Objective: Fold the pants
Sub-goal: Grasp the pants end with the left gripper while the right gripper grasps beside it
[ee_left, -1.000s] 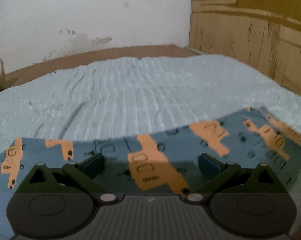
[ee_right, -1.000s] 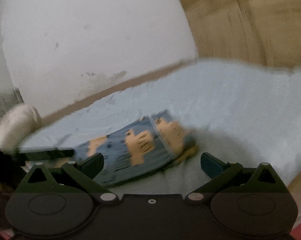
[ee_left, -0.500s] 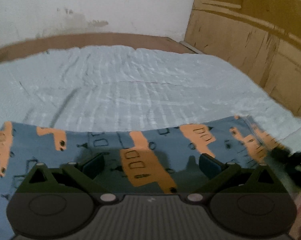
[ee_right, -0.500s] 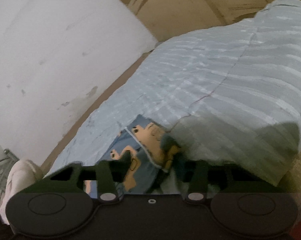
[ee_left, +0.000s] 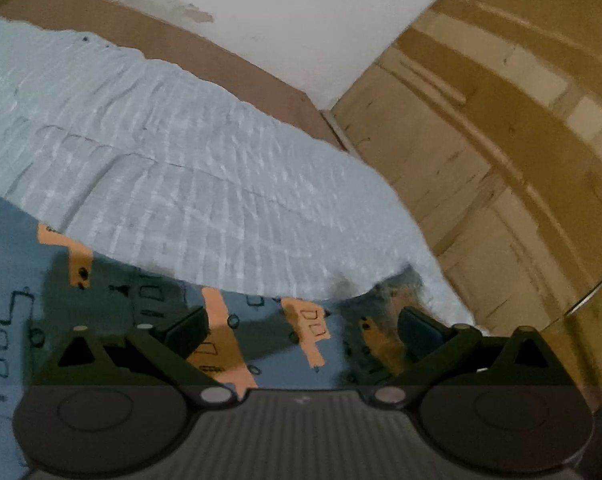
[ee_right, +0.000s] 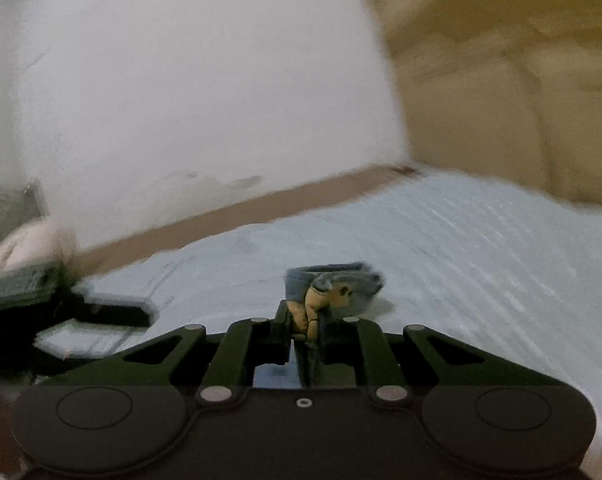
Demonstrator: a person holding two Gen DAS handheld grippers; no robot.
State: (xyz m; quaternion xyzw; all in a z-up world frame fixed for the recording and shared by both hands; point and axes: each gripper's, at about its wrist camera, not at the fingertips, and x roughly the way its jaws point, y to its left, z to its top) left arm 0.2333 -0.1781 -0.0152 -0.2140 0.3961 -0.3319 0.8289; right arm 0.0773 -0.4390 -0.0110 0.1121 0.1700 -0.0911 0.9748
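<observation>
The pants [ee_left: 113, 304] are blue with orange vehicle prints and lie flat on a pale blue bed cover [ee_left: 189, 168]. My left gripper [ee_left: 301, 328] is open just above the pants near their right end, its fingers apart over the cloth. In the right wrist view my right gripper [ee_right: 305, 324] is shut on a bunched edge of the pants [ee_right: 329, 292], which sticks up beyond its fingertips above the bed cover [ee_right: 481, 248].
A white wall [ee_left: 301, 20] and a brown bed frame [ee_left: 237, 68] run along the far side. Wooden panelling [ee_left: 501, 140] stands to the right of the bed. A whitish object [ee_right: 17, 248] sits at the far left in the blurred right wrist view.
My right gripper closed on the pants edge and lifted it. My left gripper moved right along the pants and tilted, staying open.
</observation>
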